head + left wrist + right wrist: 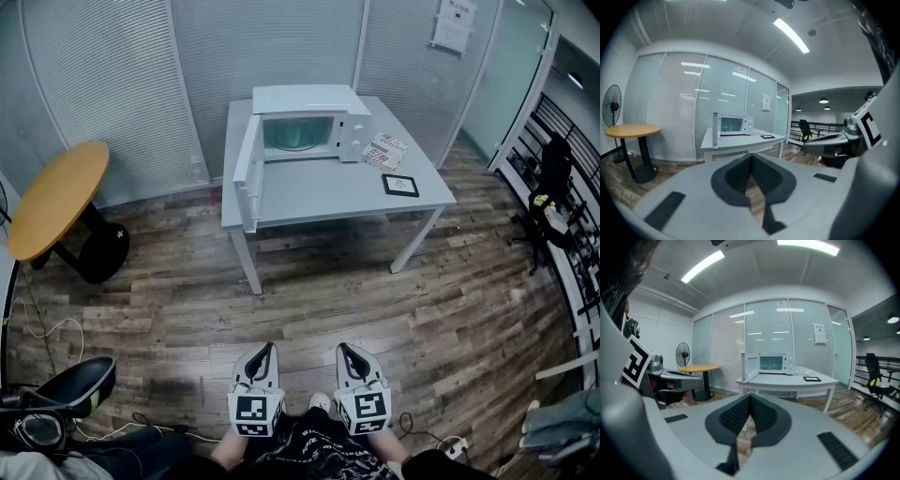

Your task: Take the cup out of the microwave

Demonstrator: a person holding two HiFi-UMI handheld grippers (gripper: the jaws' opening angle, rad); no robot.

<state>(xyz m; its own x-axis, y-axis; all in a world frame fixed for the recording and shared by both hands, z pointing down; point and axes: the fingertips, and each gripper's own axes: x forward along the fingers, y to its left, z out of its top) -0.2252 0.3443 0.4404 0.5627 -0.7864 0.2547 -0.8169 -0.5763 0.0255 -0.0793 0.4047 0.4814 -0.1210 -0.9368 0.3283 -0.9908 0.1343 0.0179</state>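
Observation:
A white microwave [314,122] stands at the back of a grey table [319,195], its door [247,176] swung open to the left. Its cavity looks greenish, and I cannot make out a cup inside from here. Both grippers are low in the head view, far from the table over the wooden floor. My left gripper [269,348] and my right gripper [343,348] are shut with nothing between the pads. The left gripper view shows the microwave [734,125] far beyond the left gripper [751,156]. In the right gripper view the microwave [772,363] is equally far beyond the right gripper [750,396].
On the table right of the microwave lie papers [386,150] and a black framed tablet [400,185]. A round wooden table [56,197] stands at the left, a black office chair [553,178] at the right. A black seat [80,382] and cables are on the floor lower left.

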